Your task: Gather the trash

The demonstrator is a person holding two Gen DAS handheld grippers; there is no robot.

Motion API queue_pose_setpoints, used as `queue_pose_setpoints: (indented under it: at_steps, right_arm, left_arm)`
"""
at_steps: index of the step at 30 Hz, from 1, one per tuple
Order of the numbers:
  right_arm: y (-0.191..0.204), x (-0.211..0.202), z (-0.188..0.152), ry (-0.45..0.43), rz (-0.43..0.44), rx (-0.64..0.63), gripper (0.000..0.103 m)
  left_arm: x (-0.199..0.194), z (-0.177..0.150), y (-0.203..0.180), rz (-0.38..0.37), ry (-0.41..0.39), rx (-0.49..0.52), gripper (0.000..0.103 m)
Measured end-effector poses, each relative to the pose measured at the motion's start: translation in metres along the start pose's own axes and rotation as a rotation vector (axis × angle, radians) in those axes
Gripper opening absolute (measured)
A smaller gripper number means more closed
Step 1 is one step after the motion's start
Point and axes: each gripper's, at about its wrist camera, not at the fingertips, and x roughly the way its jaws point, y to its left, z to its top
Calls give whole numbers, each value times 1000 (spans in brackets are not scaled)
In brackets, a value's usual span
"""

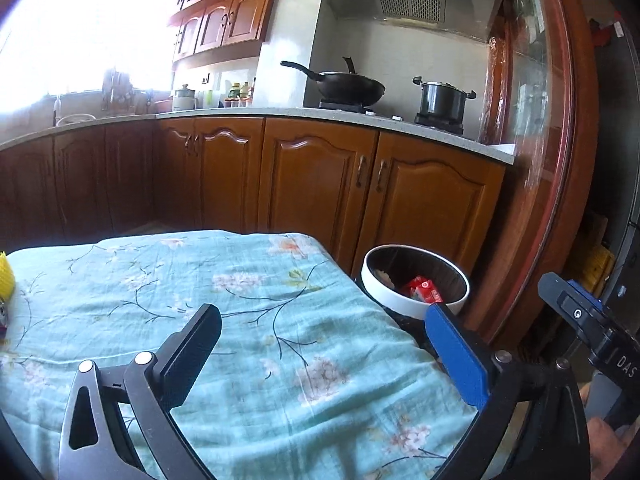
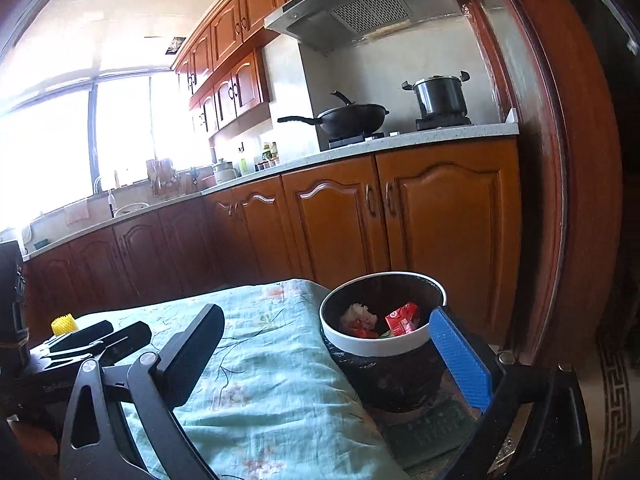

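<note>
Fingers (image 1: 326, 340) left, (image 2: 334, 352) right: spread, empty | right view only: crumpled tissue (image 2: 358, 314) in bin (image 2: 376, 344)

Yellow object (image 1: 6, 276): cut off by the left-wrist frame's left edge; identity undetermined. Trash bin (image 2: 374, 342): lower body partly hidden behind the blue finger pad (image 2: 460, 360); pale crumpled item (image 2: 358, 312) inside, too small to identify. Window (image 1: 76, 28) overexposed; countertop bottles (image 1: 240, 94) indistinct.

Round white-rimmed trash bin (image 2: 382, 344) is parked ahead-right of the right gripper (image 2: 332, 354), red carton (image 2: 401, 318) dumped inside, floral-clothed table (image 2: 256, 360) left.
</note>
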Motion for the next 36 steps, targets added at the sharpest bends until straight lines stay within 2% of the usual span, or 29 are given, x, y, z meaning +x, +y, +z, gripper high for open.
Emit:
queue_pose_setpoints:
  at_steps: [6,15,22,36]
  right_arm:
    - [-1,5,-17,16,-13,4,103]
    - [-2,4,-26,-2,-31,1,103]
    - [-2,7,-29,7,-30,3,103]
    - [-3,8,-31,12,-14,8,103]
  left_arm:
    - [-5,-19,0,42,-7,16,102]
    - [4,-25,-2,83,-31,60,102]
    - [5,-29,-1,90,-50,97,102]
    - [8,-30,6,87,-61,97,102]
